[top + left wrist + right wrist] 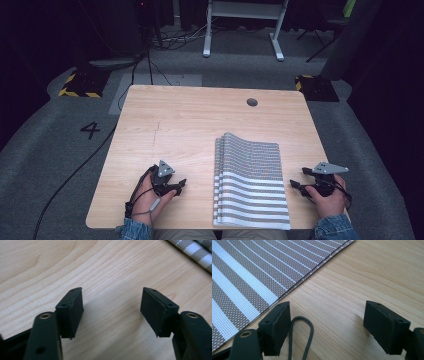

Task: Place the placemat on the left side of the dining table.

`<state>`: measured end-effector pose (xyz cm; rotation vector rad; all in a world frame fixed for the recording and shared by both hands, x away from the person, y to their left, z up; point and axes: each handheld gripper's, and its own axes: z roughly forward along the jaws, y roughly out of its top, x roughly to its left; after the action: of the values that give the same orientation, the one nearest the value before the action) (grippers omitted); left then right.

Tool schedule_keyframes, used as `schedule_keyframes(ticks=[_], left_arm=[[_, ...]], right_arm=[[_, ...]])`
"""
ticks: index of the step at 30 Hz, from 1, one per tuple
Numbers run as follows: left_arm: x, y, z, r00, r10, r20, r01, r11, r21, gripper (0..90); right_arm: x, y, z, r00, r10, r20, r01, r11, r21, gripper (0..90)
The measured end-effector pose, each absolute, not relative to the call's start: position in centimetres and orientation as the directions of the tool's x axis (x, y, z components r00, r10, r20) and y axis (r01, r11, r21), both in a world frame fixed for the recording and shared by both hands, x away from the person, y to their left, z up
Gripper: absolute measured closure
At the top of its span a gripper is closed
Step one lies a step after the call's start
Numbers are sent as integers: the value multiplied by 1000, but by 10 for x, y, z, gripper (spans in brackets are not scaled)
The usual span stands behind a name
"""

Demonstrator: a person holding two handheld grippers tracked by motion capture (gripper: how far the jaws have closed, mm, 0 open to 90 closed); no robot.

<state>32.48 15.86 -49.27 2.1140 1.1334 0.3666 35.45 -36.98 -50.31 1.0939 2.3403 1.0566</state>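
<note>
Wooden table [190,120], grey carpet, striped placemats [252,185] between left claw [176,186] and right claw [300,184], both wide, empty.

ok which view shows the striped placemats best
The high view: the whole stack of striped placemats lies between the two grippers. The right gripper view gives the weave and layered edge close up; the left gripper view catches a corner.

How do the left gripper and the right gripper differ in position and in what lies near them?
The left gripper rests on bare wood well apart from the striped mats, while the right gripper sits close beside their edge. In the right gripper view a dark cord loop lies between its jaws; between the left gripper's jaws there is only table. Both stand open, holding nothing.
</note>
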Motion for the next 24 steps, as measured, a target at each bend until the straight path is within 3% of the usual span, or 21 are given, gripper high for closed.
schedule_keyframes(ticks=[24], left_arm=[[321, 104, -435, 717, 689, -110, 493, -388, 779, 346]], right_arm=[[354, -370, -503, -641, 768, 1, 508, 423, 750, 223]])
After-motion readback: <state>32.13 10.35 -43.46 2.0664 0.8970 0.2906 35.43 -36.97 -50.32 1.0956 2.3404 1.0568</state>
